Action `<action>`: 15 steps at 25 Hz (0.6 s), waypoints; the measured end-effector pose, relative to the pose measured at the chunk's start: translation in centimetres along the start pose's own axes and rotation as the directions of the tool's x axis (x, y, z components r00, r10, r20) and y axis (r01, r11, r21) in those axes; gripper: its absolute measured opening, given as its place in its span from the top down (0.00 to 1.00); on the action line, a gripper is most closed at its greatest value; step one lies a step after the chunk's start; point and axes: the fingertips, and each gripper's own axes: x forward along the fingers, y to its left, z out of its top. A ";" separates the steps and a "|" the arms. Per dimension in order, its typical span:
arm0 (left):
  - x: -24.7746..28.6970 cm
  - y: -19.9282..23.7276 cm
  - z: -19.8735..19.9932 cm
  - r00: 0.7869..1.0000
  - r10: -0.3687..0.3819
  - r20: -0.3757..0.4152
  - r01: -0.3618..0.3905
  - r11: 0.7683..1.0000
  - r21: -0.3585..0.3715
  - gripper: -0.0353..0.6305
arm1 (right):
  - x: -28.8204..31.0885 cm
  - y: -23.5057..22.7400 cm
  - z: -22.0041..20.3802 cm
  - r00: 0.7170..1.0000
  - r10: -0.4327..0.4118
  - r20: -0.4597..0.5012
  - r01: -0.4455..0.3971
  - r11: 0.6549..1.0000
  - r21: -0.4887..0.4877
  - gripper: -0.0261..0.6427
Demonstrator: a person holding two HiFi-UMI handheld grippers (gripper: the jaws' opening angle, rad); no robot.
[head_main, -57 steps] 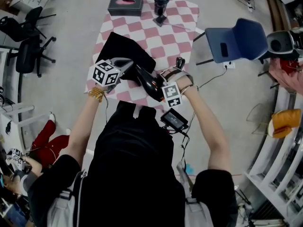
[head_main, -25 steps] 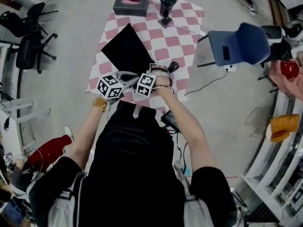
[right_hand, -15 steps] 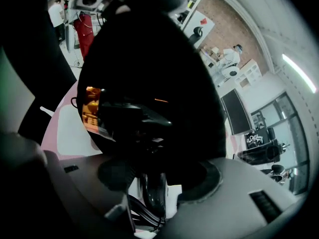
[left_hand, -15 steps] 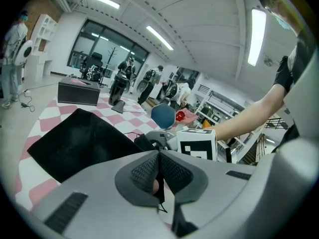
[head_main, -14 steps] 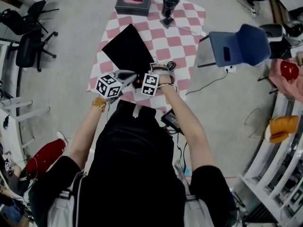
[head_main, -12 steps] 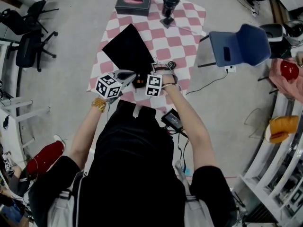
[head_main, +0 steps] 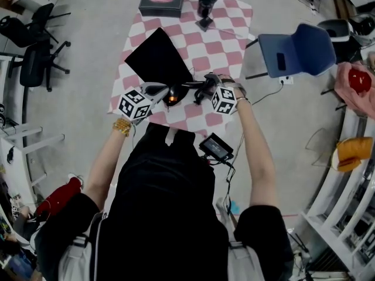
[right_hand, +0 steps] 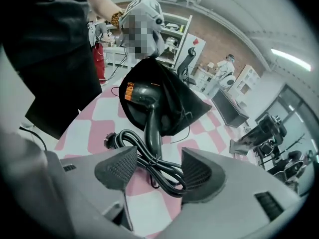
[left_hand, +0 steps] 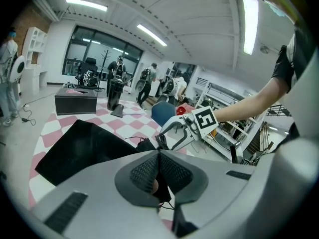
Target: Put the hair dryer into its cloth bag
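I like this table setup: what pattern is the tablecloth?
The tablecloth is pink-and-white checked, clearest in the head view.

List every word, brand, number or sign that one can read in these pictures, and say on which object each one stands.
No text here can be read.
Orange label on the hair dryer: print too small to read.
Marker cubes: black-and-white square patterns only, no letters.
Dark box on the table: no legible print.
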 end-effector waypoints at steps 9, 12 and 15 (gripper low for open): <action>1.2 -0.6 2.8 1.000 -0.009 0.024 0.008 0.999 0.035 0.92 | 0.6 1.4 -0.5 0.990 0.133 -0.047 -0.136 0.988 -0.067 0.55; 1.7 -1.0 3.4 1.000 0.003 -0.016 -0.002 0.996 0.087 0.92 | -0.6 1.4 -1.7 0.988 0.132 -0.082 -0.140 0.986 -0.092 0.55; 2.9 0.0 3.3 0.995 0.063 -0.082 -0.049 0.986 0.160 0.91 | -0.6 2.0 -4.8 0.970 0.132 -0.203 -0.170 0.969 -0.182 0.53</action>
